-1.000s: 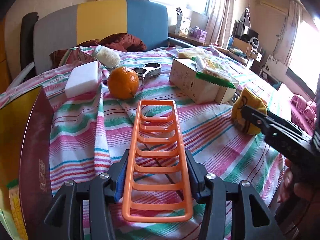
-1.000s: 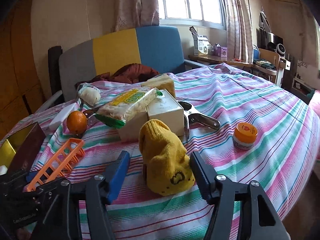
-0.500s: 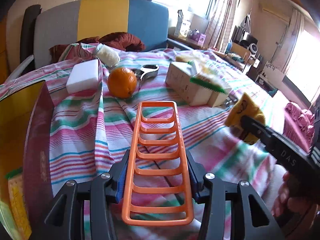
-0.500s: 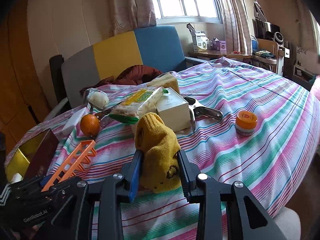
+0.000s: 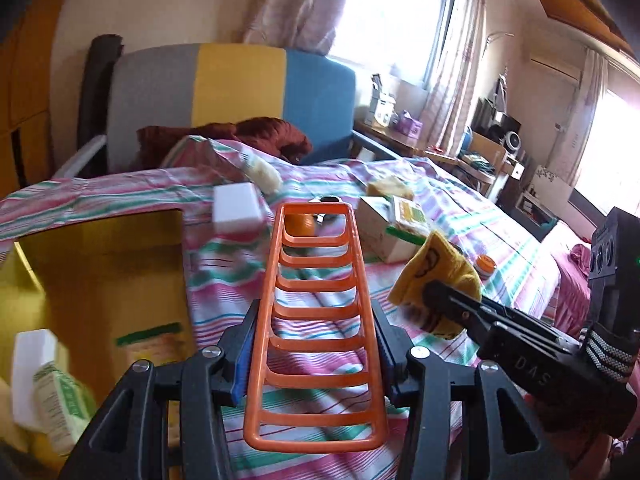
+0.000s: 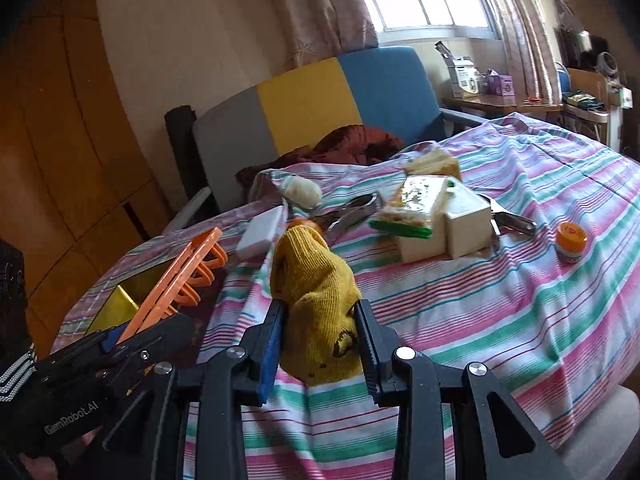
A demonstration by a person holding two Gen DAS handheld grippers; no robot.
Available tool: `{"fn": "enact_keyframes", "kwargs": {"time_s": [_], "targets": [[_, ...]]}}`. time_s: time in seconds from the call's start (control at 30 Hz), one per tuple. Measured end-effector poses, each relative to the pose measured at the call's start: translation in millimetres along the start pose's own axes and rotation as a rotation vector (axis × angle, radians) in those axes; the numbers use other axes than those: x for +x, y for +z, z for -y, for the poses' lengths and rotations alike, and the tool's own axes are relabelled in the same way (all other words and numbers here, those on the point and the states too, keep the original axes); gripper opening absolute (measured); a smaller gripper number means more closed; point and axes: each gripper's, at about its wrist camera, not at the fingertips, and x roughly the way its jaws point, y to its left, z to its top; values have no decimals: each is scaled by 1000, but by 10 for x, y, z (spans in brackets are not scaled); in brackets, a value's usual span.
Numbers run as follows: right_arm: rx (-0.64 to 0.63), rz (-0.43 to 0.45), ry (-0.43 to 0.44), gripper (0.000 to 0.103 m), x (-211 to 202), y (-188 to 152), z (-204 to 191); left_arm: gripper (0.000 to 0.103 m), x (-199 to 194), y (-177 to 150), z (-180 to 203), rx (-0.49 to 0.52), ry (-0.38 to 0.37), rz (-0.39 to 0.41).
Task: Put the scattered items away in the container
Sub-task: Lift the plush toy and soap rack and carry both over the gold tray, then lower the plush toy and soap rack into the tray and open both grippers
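- Container (image 5: 100, 248): open gold-lined box at the left edge of the striped bedspread (image 6: 520, 300); a white block and a green-printed packet already lie inside. Rigid walls; items can probably be dropped in rather than placed.
- Orange rack (image 5: 316, 312): long slotted plastic frame, lifted clear of the cloth and pointing away from the camera, just right of the box opening. The left gripper (image 5: 314, 356) is clamped across its two side rails near the close end. Judged stiff, light and rather slick; held this far from its middle, the far end may lever or swing, so a grip on both rails suits it.
- Yellow knitted sock (image 6: 316, 300): raised above the bedspread, pinched at its lower part by the right gripper (image 6: 320, 350), whose jaws are nearly closed on the fabric. Soft and light; it compresses and droops, and will not break if released from above.
- Small orange-lidded jar (image 6: 572, 242): still on the cloth, far right; hard, round, likely to roll.
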Motion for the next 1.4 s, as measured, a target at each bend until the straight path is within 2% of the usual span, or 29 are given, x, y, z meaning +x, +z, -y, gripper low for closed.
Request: {"fn": "enact_keyframes", "kwargs": {"time_s": [0.2,0.43,0.63,0.77,0.87,0.97,1.2,1.4], "targets": [[-51,-55,140,35,94,-31,-554,49,-312,1,-454,-76,99,18],[-128,-132,313,35,179,-112,-1160,49,-499,-44,-1099,-169,227,4],[-186,-192,391,35,282,-197,-1547,49,-527,107,-1513,-209,287,12],[-229,-223,408,38,334,-270,-1724,50,-342,240,-1673,-213,299,-34],[-236,-269,384,47,402,-361,-1756,51,-176,250,-1797,-269,298,-130],[-217,-269,373,57,377,-409,-1695,51,-109,194,-1859,-336,289,-176],[-156,-284,351,59,413,-426,-1530,51,-254,57,-1896,-391,303,-134],[-173,-279,346,59,458,-428,-1541,51,-362,60,-1923,-405,326,-111]]}}
